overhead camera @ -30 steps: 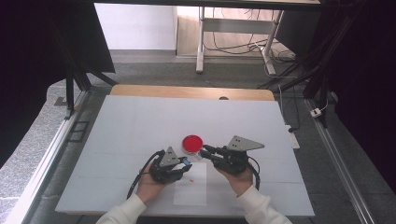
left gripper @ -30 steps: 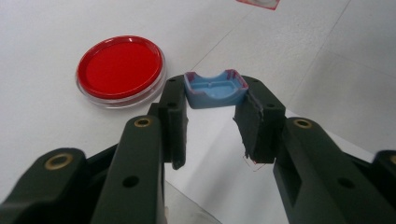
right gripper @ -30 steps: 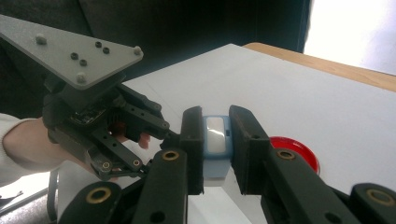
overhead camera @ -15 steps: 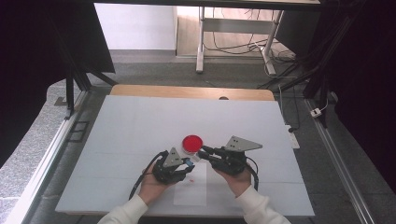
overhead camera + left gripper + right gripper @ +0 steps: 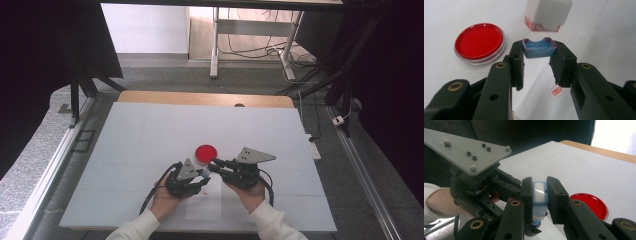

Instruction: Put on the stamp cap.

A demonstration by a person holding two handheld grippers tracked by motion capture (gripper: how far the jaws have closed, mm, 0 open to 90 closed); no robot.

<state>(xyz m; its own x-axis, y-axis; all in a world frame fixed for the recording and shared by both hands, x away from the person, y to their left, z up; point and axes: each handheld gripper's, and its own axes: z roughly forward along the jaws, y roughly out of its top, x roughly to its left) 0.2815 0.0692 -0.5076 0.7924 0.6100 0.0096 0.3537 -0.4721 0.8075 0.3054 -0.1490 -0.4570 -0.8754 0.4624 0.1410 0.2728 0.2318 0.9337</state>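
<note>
- Between the left gripper's (image 5: 539, 53) pads sits a blue cap (image 5: 539, 47), clamped at both ends, its hollow side up and its rim smeared red.
- Just above the cap hangs a white stamp (image 5: 547, 13), red ink along its lower edge, a gap between the two.
- In the right gripper view, the right gripper (image 5: 539, 195) is closed on that stamp (image 5: 539, 195), its blue-edged white body pinched between the pads.
- Left of the cap, on the sheet, lies a round red ink pad (image 5: 479, 42) in a clear dish.
- Below the cap, a small red seal print (image 5: 557, 91) marks a paper strip (image 5: 204, 200); its characters are too small to read.
- From above, both grippers meet just below the ink pad (image 5: 205, 152) on a white table (image 5: 150, 130) with a wooden far edge; beyond it are grey floor, desk legs and cables.
</note>
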